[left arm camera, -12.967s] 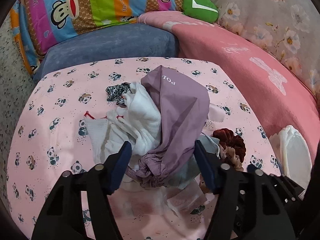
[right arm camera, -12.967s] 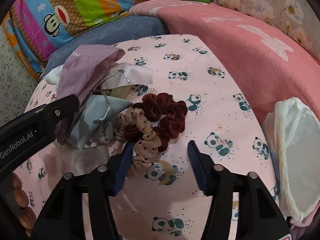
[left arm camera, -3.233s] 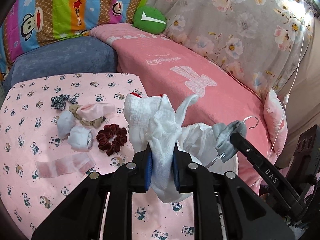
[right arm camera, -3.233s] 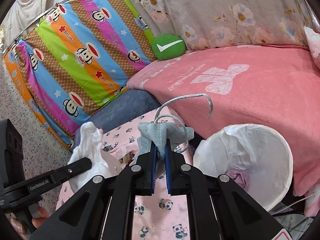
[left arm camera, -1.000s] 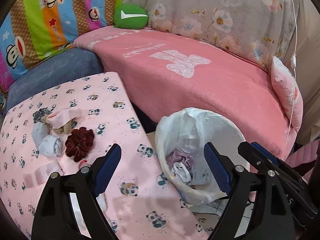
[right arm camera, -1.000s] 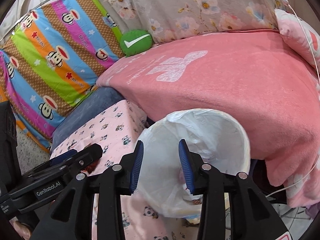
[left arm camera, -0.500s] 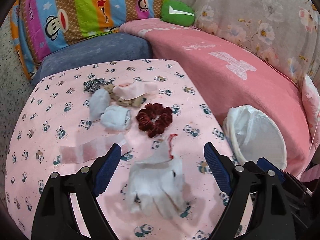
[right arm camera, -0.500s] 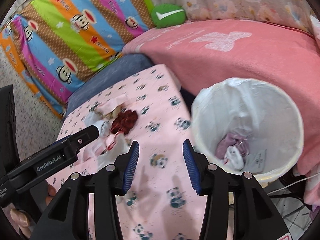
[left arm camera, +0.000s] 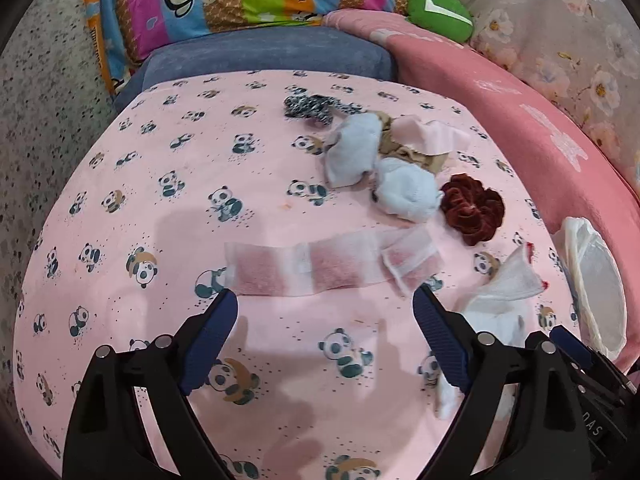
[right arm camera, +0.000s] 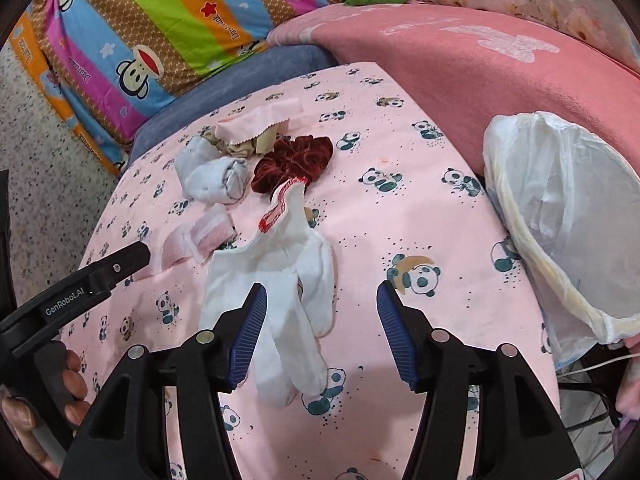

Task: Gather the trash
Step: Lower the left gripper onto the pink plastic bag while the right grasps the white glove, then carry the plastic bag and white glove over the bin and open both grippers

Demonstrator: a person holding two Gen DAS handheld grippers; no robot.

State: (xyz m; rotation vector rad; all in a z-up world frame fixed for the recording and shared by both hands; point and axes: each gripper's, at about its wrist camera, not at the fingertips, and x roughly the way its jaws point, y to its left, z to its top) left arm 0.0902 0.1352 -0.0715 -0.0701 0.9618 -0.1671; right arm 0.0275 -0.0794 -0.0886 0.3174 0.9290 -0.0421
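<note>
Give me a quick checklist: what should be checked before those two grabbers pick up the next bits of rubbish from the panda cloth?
1. Left gripper open and empty: ok.
2. Right gripper open, jaws just widened, nothing pinched: ok.
3. White glove lies partly between the right gripper's fingers: ok.
4. Gauze strip lies flat just ahead of the left gripper: ok.
5. Bin within view, mouth unobstructed: ok.
6. Room left inside the bin: cannot tell.

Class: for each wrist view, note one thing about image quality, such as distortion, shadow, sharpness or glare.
Left wrist view: fisheye bulges the panda cloth into a dome, dark corners; soft gripper shadows fall near the left gripper. Right wrist view: same curved edges; white glove sharp, no motion blur; bin liner bright, mildly washed out.
</note>
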